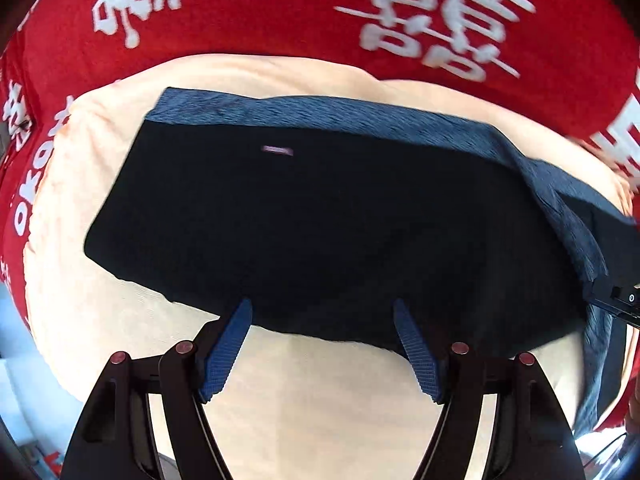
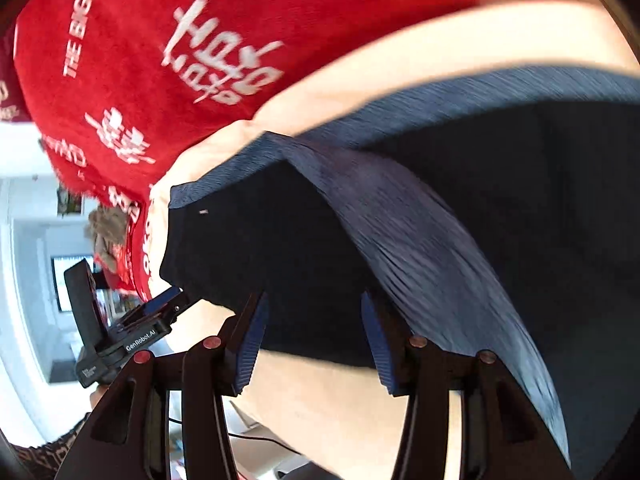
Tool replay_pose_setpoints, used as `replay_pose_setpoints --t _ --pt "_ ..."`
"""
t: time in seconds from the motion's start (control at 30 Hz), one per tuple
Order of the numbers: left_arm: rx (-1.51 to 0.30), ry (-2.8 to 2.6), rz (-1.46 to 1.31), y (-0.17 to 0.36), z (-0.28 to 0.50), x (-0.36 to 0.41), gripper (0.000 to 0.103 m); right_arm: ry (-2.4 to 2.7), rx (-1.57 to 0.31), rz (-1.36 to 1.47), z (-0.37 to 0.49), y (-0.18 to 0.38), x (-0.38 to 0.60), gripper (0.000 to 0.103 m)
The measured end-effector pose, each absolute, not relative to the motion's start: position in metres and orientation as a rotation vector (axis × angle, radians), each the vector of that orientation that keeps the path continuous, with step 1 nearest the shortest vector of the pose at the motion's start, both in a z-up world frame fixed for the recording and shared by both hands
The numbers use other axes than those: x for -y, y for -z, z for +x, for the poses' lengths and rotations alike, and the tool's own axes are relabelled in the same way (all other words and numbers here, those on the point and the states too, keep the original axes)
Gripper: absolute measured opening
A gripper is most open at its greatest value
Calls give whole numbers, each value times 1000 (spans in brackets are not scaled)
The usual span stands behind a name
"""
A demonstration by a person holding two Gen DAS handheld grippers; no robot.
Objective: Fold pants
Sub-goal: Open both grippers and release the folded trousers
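Note:
Dark navy pants (image 1: 300, 220) with a blue-grey ribbed waistband (image 1: 320, 112) lie folded on a cream cloth (image 1: 300, 392). My left gripper (image 1: 322, 308) points down at their near edge, open, its blue pads (image 1: 228, 344) apart with only the hem between the tips. In the right wrist view the pants (image 2: 280, 260) show a waistband strip (image 2: 420, 232) running diagonally across them. My right gripper (image 2: 314, 304) is open over the near edge, and nothing is pinched. The left gripper's body (image 2: 132, 332) shows at the pants' left corner.
A red blanket (image 1: 260, 12) with white lettering lies under the cream cloth and fills the far side, seen too as the red blanket (image 2: 160, 20). Past the bed's left edge are a white room and a dark screen (image 2: 72, 280). A black cable (image 2: 260, 436) runs below.

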State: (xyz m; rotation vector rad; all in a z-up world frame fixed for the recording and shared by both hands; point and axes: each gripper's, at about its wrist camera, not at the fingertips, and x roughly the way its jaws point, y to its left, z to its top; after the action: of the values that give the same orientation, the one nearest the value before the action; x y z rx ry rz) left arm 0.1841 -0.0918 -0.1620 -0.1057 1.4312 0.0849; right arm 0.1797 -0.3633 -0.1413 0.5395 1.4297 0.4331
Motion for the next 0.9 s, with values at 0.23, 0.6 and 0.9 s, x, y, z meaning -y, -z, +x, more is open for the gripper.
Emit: replay_pose_setpoints --t 0.23,0.6,0.9 --pt "-1392 16 -79 155 175 136 75 -307 -1349 660 121 130 406 57" --pt "-1353 235 -49 138 126 184 75 -102 -1233 768 -19 130 484 57" --pt "-1471 512 -160 163 113 300 75 91 -1220 854 -91 158 566 57"
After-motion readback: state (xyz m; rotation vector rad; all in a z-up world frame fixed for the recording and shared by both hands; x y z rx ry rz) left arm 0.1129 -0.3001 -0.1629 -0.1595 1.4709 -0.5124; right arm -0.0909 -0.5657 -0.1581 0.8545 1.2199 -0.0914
